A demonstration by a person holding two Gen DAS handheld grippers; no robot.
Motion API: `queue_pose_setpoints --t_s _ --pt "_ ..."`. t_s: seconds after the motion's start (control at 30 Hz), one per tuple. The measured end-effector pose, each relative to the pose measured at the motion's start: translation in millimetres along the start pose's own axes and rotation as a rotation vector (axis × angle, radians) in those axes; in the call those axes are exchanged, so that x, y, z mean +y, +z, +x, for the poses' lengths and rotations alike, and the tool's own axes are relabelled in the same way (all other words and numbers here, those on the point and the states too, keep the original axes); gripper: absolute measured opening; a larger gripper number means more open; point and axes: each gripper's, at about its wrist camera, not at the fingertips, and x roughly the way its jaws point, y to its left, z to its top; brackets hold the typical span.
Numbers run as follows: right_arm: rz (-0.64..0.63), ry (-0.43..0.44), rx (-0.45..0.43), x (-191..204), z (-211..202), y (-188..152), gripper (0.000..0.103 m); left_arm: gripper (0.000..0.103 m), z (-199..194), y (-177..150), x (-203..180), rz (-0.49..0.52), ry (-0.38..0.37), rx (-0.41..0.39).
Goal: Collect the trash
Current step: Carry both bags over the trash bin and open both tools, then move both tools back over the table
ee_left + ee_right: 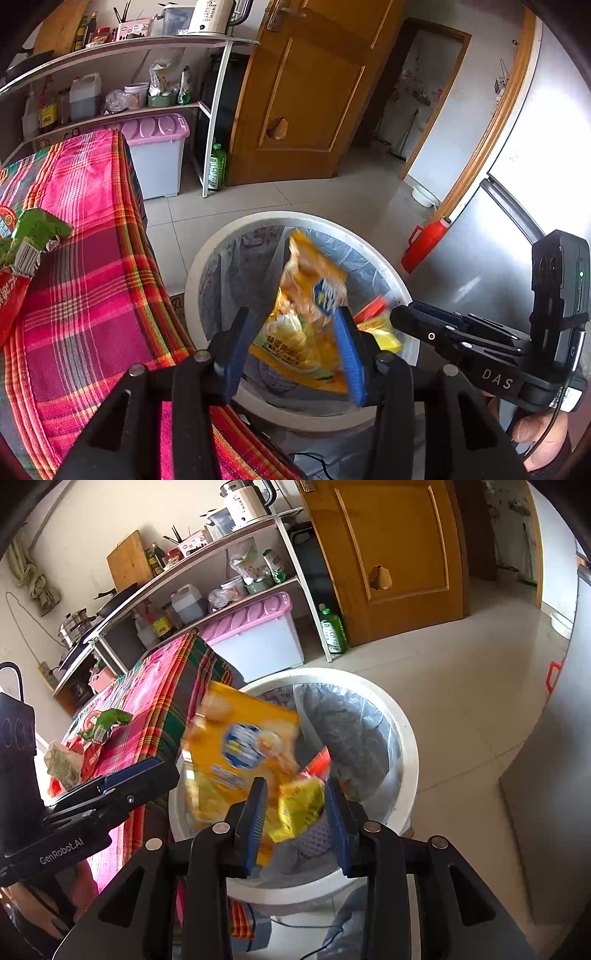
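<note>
My left gripper (pixel 293 314) hangs over a white bin (pixel 221 236) lined with a clear plastic bag. A large yellow snack bag (pixel 310 288) stands blurred between its blue pads, which are spread apart and do not press on it. My right gripper (pixel 295 781) is over the same bin (pixel 406 746), open, with a small yellow packet (pixel 301 806) and a red wrapper (pixel 319 762) blurred between its pads. The large yellow bag (pixel 240 738) shows to its left. Each gripper appears in the other's view: the right gripper (pixel 397 317), the left gripper (pixel 170 768).
A table under a pink plaid cloth (pixel 92 295) stands left of the bin, with a green wrapper (pixel 37 229), a red packet (pixel 11 295) and a crumpled paper (pixel 62 764) on it. Behind are a shelf rack (pixel 218 110), a pink-lidded box (pixel 159 155), a wooden door (pixel 306 92); a steel fridge (pixel 498 240) stands right.
</note>
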Motion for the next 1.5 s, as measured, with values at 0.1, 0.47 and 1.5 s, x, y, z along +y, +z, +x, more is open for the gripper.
queue_pose_setpoints --t_s 0.1,0.47,1.5 --pt "0.004 -0.003 -0.005 -1 -1 0 0.039 0.048 -1 -1 3 -0.016 -0.005 -0.004" --pt "-0.028 0.015 -0.044 16 -18 0 0.039 0.048 -35 -5 10 -0.010 0.002 -0.091" --pt "-0.270 0.180 -0.092 148 -35 -17 0.039 0.048 -163 -59 91 -0.128 0.235 -0.302"
